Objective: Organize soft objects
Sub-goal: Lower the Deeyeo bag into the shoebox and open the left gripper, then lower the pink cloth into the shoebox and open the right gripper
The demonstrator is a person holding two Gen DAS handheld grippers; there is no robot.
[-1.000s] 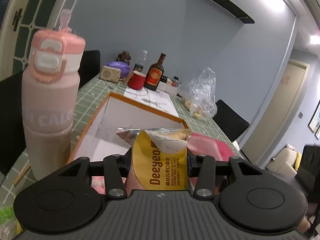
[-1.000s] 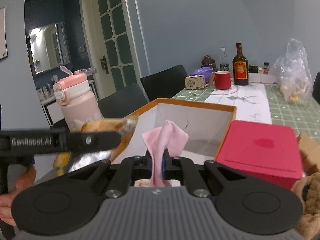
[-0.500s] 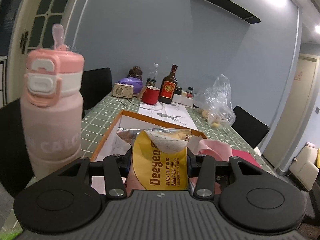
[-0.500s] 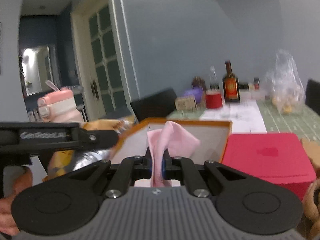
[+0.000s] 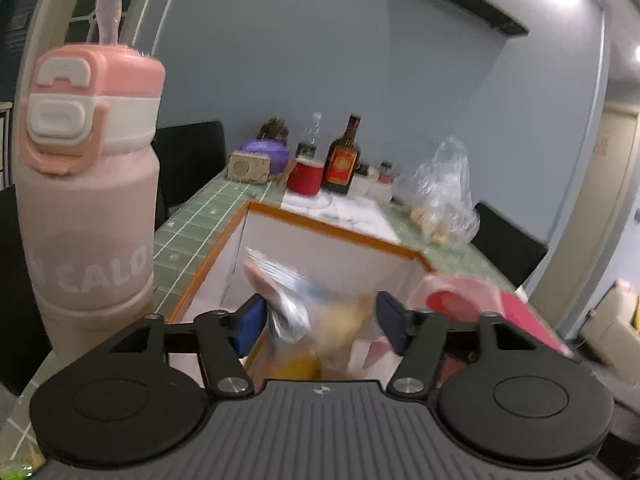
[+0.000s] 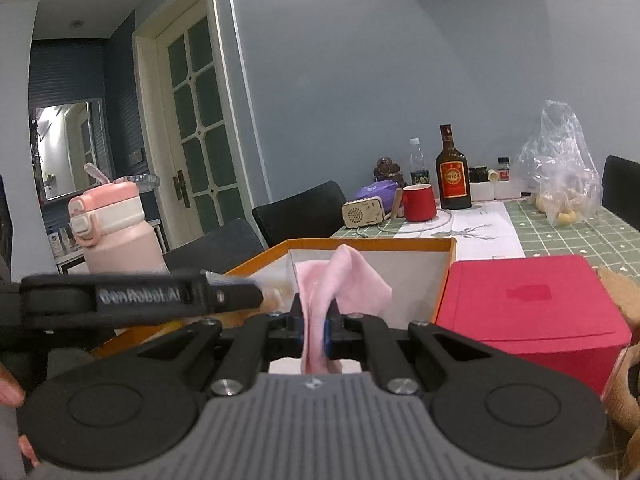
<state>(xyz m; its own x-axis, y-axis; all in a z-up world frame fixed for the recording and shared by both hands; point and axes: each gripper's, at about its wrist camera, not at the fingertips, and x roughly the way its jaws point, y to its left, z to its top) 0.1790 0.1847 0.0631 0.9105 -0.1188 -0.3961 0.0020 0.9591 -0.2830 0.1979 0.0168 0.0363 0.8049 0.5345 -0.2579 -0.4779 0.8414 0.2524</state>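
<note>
In your left wrist view, your left gripper (image 5: 320, 316) is over the near edge of the orange-rimmed box (image 5: 340, 232), and its jaws are opening. The wipes packet (image 5: 304, 316) sits between the 2 blue pads (image 5: 249, 322) as a blur of clear film and yellow, and neither pad presses on it; whether it still touches one of them you cannot tell. The box has white inner walls and stands on the green checked table (image 5: 200, 216). A pink water bottle (image 5: 88, 200) stands just left of the box. To the right, the pink cloth (image 5: 452, 284) shows above a red box (image 5: 524, 316). Farther back on the table are a red mug (image 5: 305, 176), a dark bottle (image 5: 342, 160) and a clear plastic bag (image 5: 440, 196).

In your right wrist view, your right gripper (image 6: 315, 330) is clamped tight on the pink cloth (image 6: 340, 284), which stands up in a fold between the jaws, in front of the box's open top (image 6: 368, 245). The red box (image 6: 532, 312) is just right of the orange-rimmed one, touching or nearly so. Your left gripper (image 6: 256, 294) reaches in from the left, level, with its tip over the box's left rim. Your fingers (image 6: 10, 394) show at the left edge. The pink water bottle (image 6: 116, 232) stands behind that gripper.
</note>
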